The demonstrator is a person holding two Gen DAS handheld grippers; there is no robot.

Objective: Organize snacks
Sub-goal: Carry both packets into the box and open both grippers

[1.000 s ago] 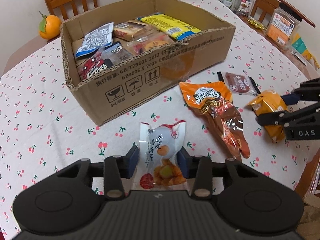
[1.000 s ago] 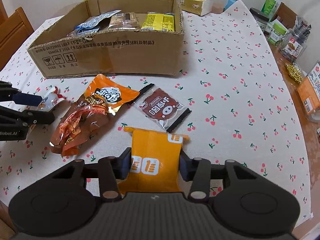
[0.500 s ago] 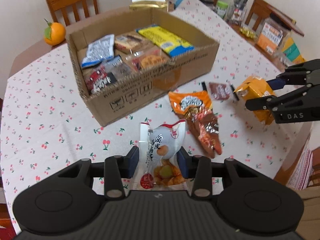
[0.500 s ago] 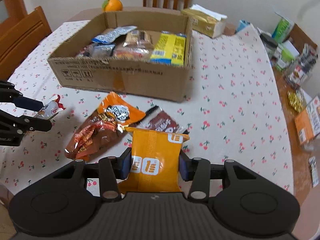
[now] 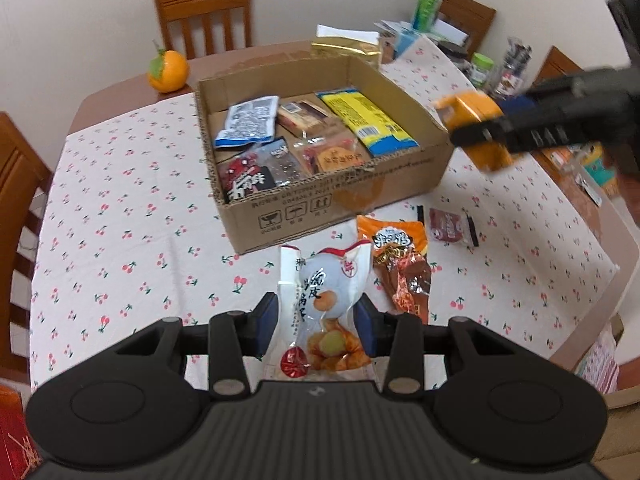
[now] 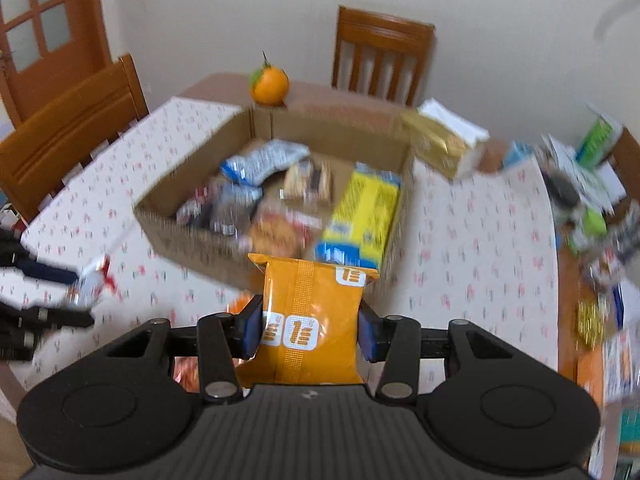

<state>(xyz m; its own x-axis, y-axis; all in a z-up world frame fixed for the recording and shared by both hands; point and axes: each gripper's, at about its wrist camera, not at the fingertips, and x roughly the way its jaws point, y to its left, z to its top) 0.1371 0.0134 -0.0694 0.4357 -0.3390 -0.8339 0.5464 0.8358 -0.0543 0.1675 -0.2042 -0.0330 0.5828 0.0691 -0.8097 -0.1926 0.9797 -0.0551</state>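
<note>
Legible markings are few. The brown corrugated cardboard box [image 5: 320, 208] carries a printed line of Chinese text with digits along its near wall, too small to read, above three black handling pictograms: a fragile-goods glass, an umbrella and upward arrows. The orange foil snack packet [image 6: 310, 320] shows a large white "1" in a rounded square, repeated at its upper corner. The white-and-clear pouch with a red-trimmed top [image 5: 324, 304] bears vertical dark Chinese characters. The orange crinkled wrapper [image 5: 394, 244] bears bold Chinese characters, not resolvable.
</note>
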